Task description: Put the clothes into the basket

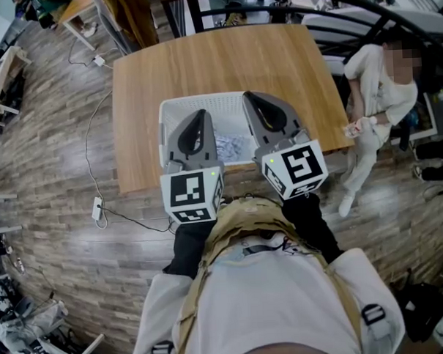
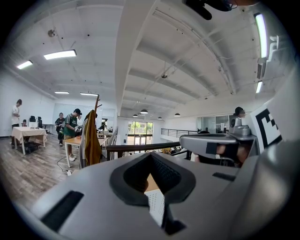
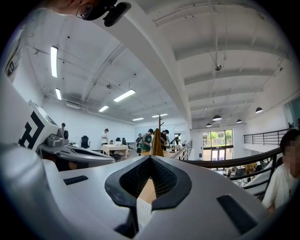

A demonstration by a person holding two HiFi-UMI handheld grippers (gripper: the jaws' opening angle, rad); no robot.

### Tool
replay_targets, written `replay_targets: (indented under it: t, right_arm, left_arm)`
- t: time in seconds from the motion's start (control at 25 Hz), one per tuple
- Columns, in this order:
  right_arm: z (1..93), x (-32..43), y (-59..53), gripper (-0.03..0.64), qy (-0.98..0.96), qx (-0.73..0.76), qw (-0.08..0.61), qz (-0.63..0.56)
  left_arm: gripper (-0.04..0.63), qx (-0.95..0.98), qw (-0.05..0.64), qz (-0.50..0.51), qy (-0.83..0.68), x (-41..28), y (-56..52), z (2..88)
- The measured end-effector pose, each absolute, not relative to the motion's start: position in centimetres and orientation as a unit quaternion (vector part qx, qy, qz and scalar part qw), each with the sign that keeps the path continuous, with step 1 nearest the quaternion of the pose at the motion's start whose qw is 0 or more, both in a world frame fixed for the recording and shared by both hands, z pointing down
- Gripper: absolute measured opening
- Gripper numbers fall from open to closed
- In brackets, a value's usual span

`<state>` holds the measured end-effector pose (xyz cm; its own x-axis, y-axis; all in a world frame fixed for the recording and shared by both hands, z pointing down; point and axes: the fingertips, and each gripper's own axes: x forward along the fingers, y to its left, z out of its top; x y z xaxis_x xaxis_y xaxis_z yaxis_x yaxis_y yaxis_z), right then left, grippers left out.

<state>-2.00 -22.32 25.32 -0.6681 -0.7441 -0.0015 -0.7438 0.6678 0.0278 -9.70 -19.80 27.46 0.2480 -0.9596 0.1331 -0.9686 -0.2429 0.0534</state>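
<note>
Wooden table [image 1: 202, 63] holds white basket [image 1: 176, 107]; left tool [image 1: 200, 116], right tool [image 1: 250, 98] both pressed together, empty.

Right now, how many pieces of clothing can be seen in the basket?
1: a light patterned piece lies in the white basket, between the left gripper and right gripper; they may hide more.

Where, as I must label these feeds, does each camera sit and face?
Head view: on the head, looking steeply down at the basket on the table; left gripper, right gripper and chest show.
Left gripper view: on the left gripper, level across the room; its shut jaws show.
Right gripper view: likewise, jaws shut.
Shared: both gripper views see the coat stand.
</note>
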Motion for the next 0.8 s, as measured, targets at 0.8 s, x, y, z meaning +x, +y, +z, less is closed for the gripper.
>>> replay_targets:
  t: [0.8]
  right_arm:
    - [26.14,-2.24,-22.25,0.021,-0.916,0.401,0.009,-0.004]
  left_arm:
    - [0.000,0.785,0.070,0.038,-0.615,-9.78,-19.76,28.22]
